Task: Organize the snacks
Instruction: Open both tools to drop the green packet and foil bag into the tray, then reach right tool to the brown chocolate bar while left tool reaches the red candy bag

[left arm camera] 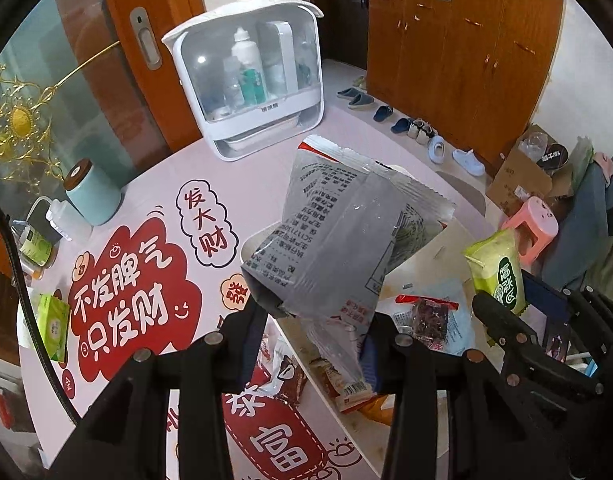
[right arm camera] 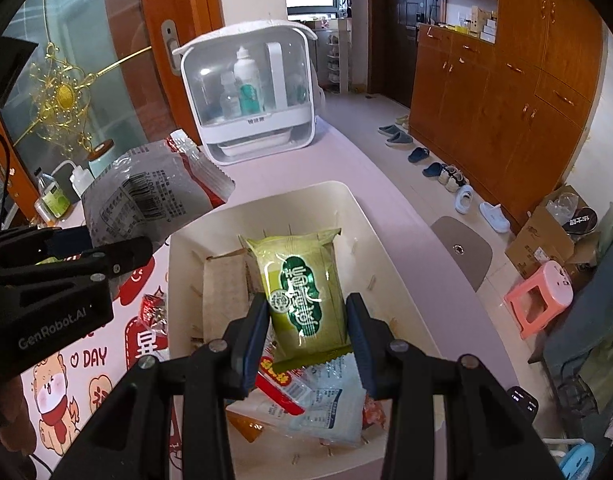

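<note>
My left gripper (left arm camera: 322,316) is shut on a silver-grey snack bag (left arm camera: 338,232) with printed text and a red edge, held above the table beside the bin; it also shows in the right wrist view (right arm camera: 146,196). My right gripper (right arm camera: 308,320) is shut on a green snack packet (right arm camera: 306,288) and holds it over the cream plastic bin (right arm camera: 394,264). The green packet also shows in the left wrist view (left arm camera: 500,268). Several snack packets (right arm camera: 318,404) lie in the near end of the bin.
A white storage box with bottles (right arm camera: 250,92) stands at the back of the pink table. A teal canister (left arm camera: 92,192), a squeeze bottle and a green box (left arm camera: 54,326) sit at the left. Loose snack packets (left arm camera: 286,376) lie on the red-printed tablecloth. Shoes, a pink stool (right arm camera: 538,296) and cartons are on the floor at right.
</note>
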### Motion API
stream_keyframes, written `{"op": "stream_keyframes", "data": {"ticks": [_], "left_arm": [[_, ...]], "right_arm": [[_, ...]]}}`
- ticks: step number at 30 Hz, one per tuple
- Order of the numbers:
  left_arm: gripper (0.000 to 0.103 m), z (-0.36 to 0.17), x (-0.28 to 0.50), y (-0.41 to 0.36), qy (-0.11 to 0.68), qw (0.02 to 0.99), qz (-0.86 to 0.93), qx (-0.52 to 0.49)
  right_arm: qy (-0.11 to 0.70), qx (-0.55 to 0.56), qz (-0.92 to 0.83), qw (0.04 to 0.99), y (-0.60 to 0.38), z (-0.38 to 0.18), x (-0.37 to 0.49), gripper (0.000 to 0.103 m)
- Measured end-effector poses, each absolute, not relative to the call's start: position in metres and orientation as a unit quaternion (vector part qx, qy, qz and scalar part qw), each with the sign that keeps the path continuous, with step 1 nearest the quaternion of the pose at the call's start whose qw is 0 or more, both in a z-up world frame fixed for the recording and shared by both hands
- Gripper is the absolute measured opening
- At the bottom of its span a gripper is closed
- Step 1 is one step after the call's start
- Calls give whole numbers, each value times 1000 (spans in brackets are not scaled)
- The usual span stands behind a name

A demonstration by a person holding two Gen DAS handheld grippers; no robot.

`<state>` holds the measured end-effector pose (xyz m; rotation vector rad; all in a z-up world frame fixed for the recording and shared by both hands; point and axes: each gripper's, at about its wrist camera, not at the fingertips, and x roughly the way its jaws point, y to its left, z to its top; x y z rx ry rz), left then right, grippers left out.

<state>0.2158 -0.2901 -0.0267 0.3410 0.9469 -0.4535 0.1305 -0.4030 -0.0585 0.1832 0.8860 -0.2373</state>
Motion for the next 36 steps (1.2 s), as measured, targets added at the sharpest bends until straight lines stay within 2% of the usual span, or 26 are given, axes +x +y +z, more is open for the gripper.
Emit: {"op": "stream_keyframes", "data": {"ticks": [5, 7, 9, 12, 36], "left_arm": [[49, -28, 215, -292, 445, 853, -211, 173], [56, -27, 214, -292, 438, 856, -208, 179], [71, -24, 212, -290, 432, 859, -210, 179], [83, -20, 209, -287, 424, 863, -210, 177], [83, -3, 185, -242, 416, 874, -190, 165]], "right_arm": [[440, 90, -124, 885, -405, -64, 134, 41], [445, 90, -125, 882, -405, -66, 136, 41], [451, 92, -126, 879, -406, -68, 136, 41], [451, 90, -128, 879, -405, -67, 136, 41], [442, 90, -128, 883, -395, -53, 121, 41]]}}
